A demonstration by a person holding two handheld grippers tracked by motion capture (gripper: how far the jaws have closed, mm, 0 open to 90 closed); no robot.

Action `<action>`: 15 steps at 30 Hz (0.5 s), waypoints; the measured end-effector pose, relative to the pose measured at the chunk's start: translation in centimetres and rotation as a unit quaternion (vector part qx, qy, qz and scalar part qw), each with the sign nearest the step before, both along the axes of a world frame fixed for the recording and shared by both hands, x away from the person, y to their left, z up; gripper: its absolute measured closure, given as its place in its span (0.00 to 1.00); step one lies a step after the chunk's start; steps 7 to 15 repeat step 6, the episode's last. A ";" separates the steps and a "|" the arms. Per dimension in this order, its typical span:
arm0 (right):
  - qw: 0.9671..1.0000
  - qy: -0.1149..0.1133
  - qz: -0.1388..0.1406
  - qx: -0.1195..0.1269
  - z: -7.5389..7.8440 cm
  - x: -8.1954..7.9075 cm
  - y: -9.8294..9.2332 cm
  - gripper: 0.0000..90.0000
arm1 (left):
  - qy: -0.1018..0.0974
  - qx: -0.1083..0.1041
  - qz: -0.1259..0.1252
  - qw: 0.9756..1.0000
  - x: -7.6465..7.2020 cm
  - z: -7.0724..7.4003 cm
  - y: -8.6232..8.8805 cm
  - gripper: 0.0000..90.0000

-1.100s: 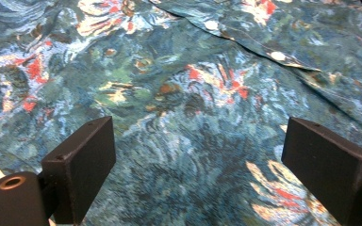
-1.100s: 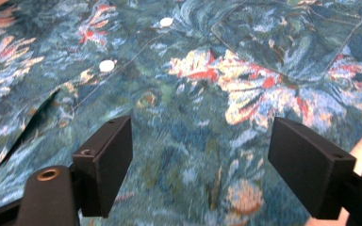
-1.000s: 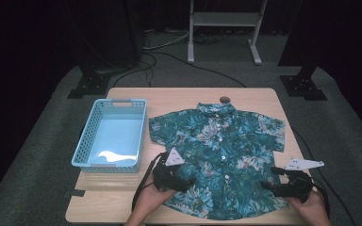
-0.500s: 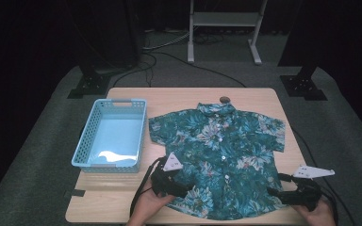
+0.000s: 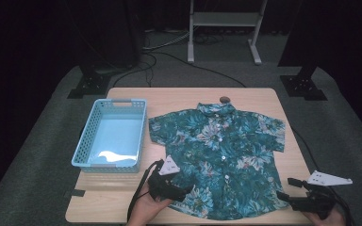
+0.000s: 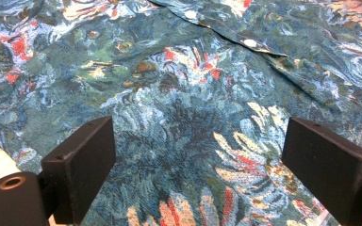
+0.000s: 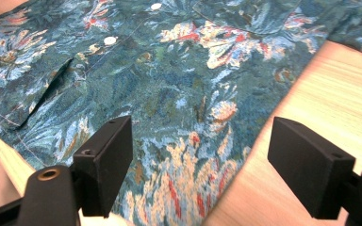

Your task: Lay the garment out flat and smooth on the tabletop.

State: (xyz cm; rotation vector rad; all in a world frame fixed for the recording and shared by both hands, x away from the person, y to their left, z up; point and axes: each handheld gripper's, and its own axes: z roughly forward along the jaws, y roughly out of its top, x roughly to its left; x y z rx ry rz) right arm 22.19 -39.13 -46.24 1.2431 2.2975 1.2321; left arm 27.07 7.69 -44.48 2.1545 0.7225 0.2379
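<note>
The right gripper (image 5: 283, 197) now sits nearer and farther right, at the shirt's (image 5: 219, 155) near-right hem corner.

A wooden table (image 5: 122, 207) stands on grey carpet (image 5: 42, 155); beyond, what seems a white metal stand (image 5: 226, 28) in darkness.

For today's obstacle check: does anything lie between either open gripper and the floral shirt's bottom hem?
Nothing visible does. The left gripper hangs open directly over the shirt, and the right gripper is open at its lower right corner, with bare table beside it.
</note>
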 end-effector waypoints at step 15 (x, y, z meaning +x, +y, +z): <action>1.000 -0.006 -0.010 0.013 -0.1 -0.8 -0.7 0.25 | 0.017 -0.030 0.004 0.999 -0.4 -0.2 0.3 0.11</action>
